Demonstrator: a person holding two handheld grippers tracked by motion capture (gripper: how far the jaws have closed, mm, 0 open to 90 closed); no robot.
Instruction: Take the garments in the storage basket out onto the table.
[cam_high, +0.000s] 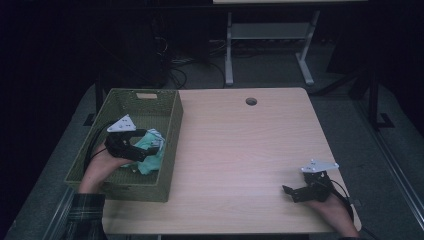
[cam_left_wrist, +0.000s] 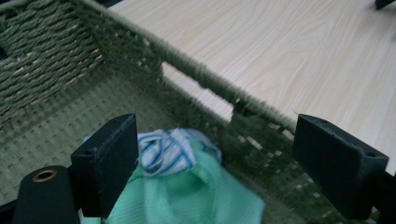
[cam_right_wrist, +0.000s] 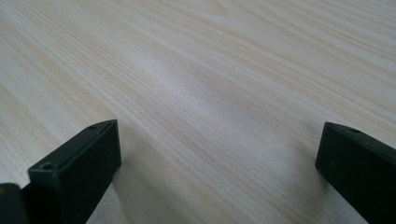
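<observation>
left gripper view has the left gripper spread wide over a soft, light green cloth in the basket; pinch its bunched top. right gripper gapes empty.

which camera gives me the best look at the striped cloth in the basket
The left gripper view: the striped cloth lies close up between the open jaws of the left gripper, its blue stripes clear, on the green cloth. The high view shows it as a pale patch in the basket. The right gripper view looks at the table.
</observation>
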